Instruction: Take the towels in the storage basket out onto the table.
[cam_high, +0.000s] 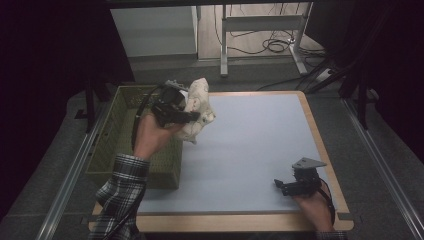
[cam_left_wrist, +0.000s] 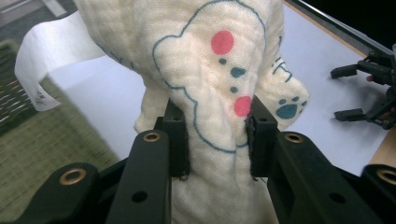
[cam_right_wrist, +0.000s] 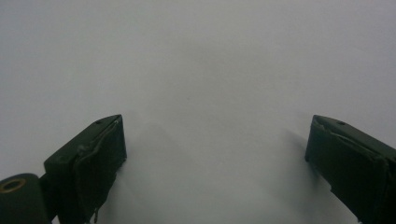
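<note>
While gripped, cloth (cam_high: 200, 107) overhangs basket (cam_high: 117, 145).

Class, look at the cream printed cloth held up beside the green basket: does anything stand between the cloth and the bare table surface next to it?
Nothing visible does. The cloth hangs clamped in the left hand-held gripper at the basket's edge; the table beside it lies bare.

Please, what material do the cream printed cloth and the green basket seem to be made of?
The cloth, held in the left tongs, looks like soft matte cotton gauze: fine crinkled weave, limp folds, printed paw marks. The basket looks woven, maybe plastic or dyed fibre: its walls show a regular lattice, dull olive, no shine.
</note>
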